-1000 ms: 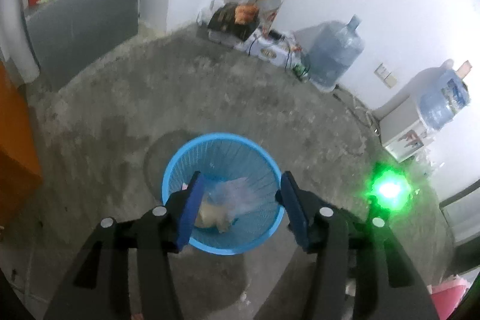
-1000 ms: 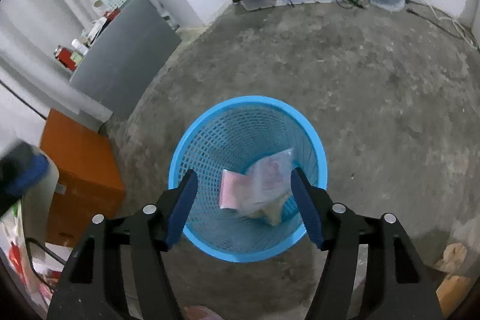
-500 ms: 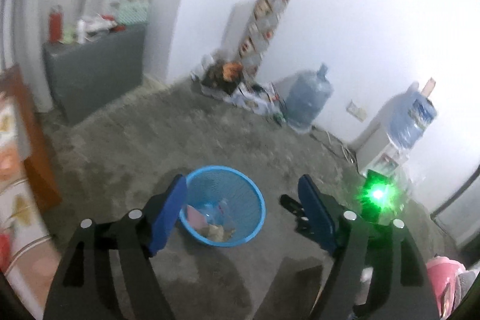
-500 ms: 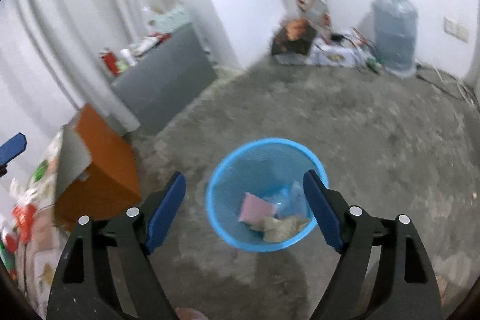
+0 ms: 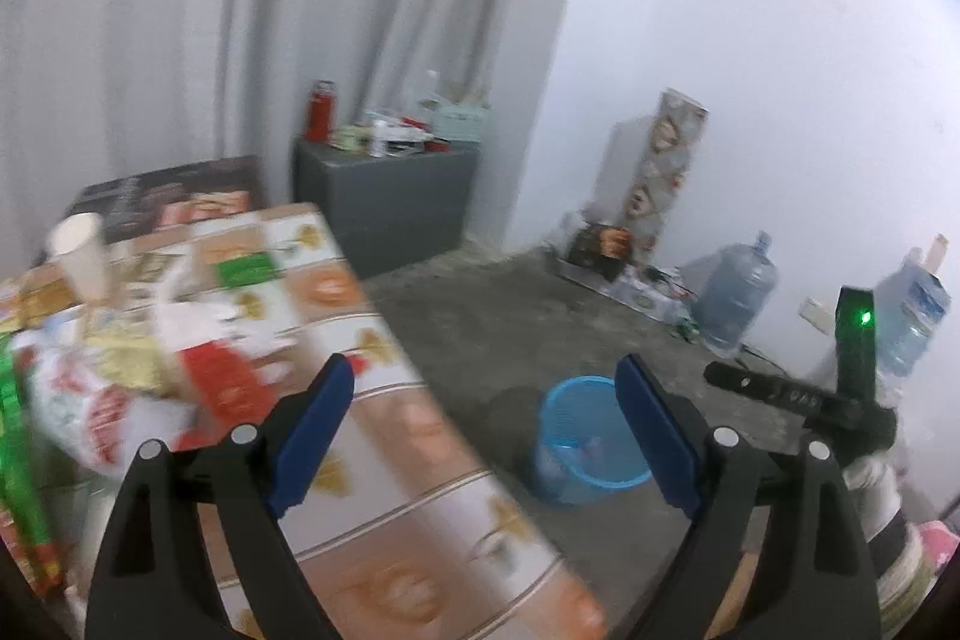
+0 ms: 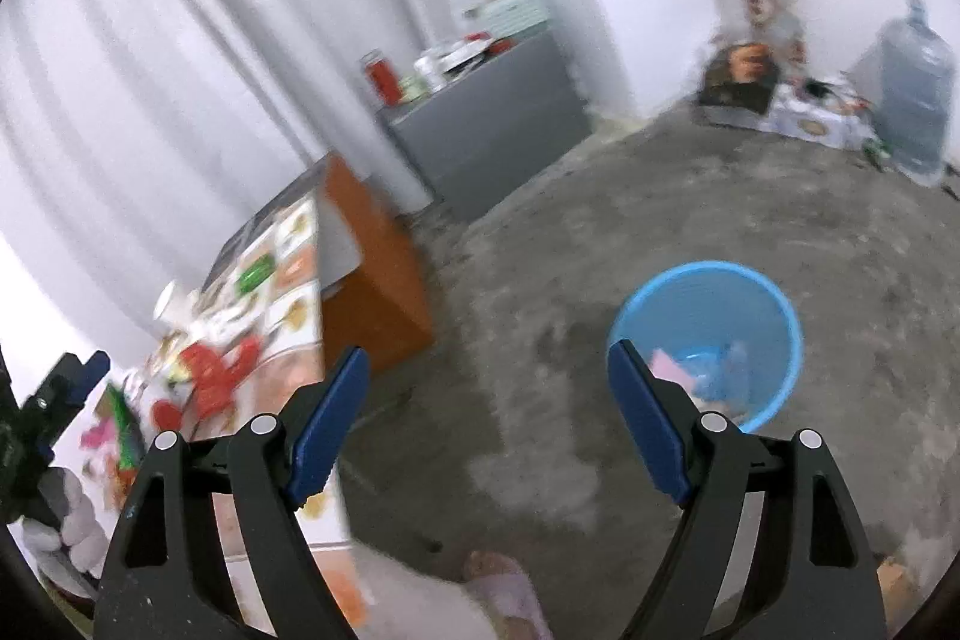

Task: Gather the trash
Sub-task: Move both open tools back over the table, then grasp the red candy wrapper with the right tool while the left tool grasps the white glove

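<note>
A blue mesh wastebasket (image 5: 585,439) stands on the concrete floor with pink and pale wrappers inside; it also shows in the right wrist view (image 6: 711,340). My left gripper (image 5: 486,436) is open and empty, raised over the edge of a table with a patterned cloth (image 5: 384,460). Red-and-white and green wrappers (image 5: 102,400) lie blurred on the table at the left. My right gripper (image 6: 486,430) is open and empty above the floor, left of the basket. The other gripper (image 5: 840,388) shows at the right of the left wrist view.
A paper cup (image 5: 81,256) stands on the table's far side. A grey cabinet (image 5: 384,196) with bottles stands by the curtain. Water jugs (image 5: 735,304) and boxes line the far wall. An orange cabinet (image 6: 372,280) stands beside the table.
Both grippers rose from just over the basket and swung left toward the table. The trash they held over the basket now lies inside it. Both jaws opened wider.
</note>
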`<action>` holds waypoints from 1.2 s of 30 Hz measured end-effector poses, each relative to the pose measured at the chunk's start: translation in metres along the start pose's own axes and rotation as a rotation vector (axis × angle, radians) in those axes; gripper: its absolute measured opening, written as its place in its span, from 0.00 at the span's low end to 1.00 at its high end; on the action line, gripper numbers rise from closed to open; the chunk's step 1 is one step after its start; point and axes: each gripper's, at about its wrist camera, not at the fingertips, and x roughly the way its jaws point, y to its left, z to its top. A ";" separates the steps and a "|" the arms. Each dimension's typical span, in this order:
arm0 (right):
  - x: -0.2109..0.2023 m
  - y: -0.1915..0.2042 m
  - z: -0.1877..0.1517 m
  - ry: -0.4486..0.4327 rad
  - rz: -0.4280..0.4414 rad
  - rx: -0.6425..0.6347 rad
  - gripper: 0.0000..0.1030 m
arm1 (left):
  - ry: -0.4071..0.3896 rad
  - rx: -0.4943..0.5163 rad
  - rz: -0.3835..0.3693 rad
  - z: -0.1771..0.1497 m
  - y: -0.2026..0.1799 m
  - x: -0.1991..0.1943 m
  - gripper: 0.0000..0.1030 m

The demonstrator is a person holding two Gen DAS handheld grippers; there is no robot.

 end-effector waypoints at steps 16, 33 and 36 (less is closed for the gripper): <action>0.074 0.193 -0.029 0.231 0.279 -0.300 0.66 | -0.020 0.026 0.185 -0.076 0.064 -0.085 0.85; 0.199 0.267 -0.027 0.405 0.182 -0.467 0.56 | -0.010 0.069 0.153 -0.099 0.069 -0.088 0.85; 0.214 0.268 -0.033 0.445 0.156 -0.503 0.56 | -0.027 0.061 0.158 -0.092 0.076 -0.098 0.85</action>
